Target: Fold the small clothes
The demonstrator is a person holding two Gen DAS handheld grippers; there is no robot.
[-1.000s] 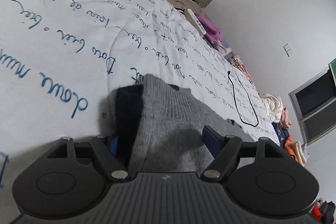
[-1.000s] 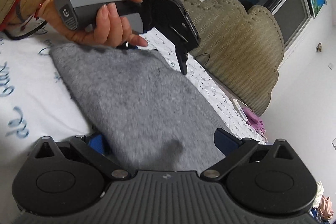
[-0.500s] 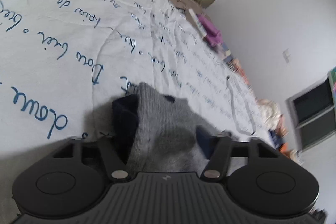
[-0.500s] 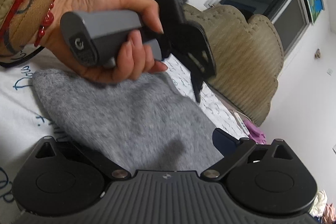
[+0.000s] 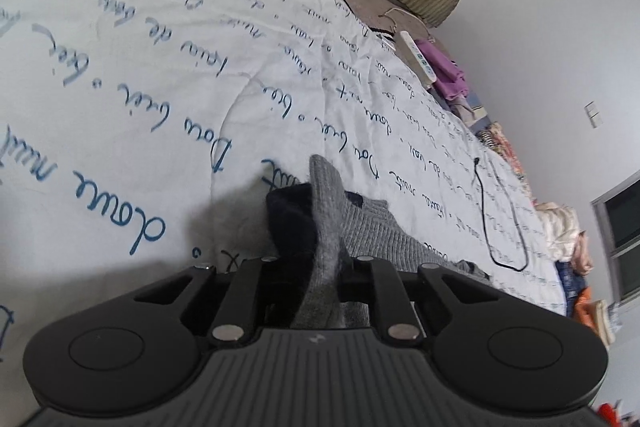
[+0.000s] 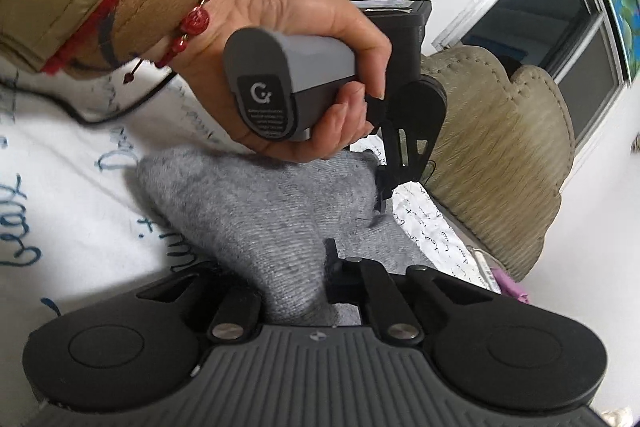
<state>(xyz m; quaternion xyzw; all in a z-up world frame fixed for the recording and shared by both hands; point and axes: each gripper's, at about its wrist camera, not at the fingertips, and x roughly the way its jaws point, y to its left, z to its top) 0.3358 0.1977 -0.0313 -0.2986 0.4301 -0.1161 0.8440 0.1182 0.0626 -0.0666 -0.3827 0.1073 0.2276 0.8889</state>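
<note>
A small grey knit garment [image 5: 372, 227] with a dark navy lining [image 5: 294, 223] lies on a white bedspread [image 5: 120, 75] printed with blue script. My left gripper [image 5: 320, 267] is shut on a bunched fold of the grey garment, which stands up between its jaws. In the right wrist view my right gripper [image 6: 296, 283] is shut on the near part of the same garment [image 6: 248, 203]. The left gripper, held in a hand, shows there too [image 6: 384, 187], pinching the garment's far corner.
A beige tufted headboard [image 6: 508, 155] runs along the far edge of the bed. A black cable [image 5: 492, 219] loops on the bedspread. A white power strip [image 5: 418, 57], purple cloth [image 5: 448, 75] and piles of clothes [image 5: 560, 231] line the bed's right edge.
Both grippers were open around the garment and have closed on it. The cloth now bunches and rises between the jaws. The left gripper and hand moved closer to the right one.
</note>
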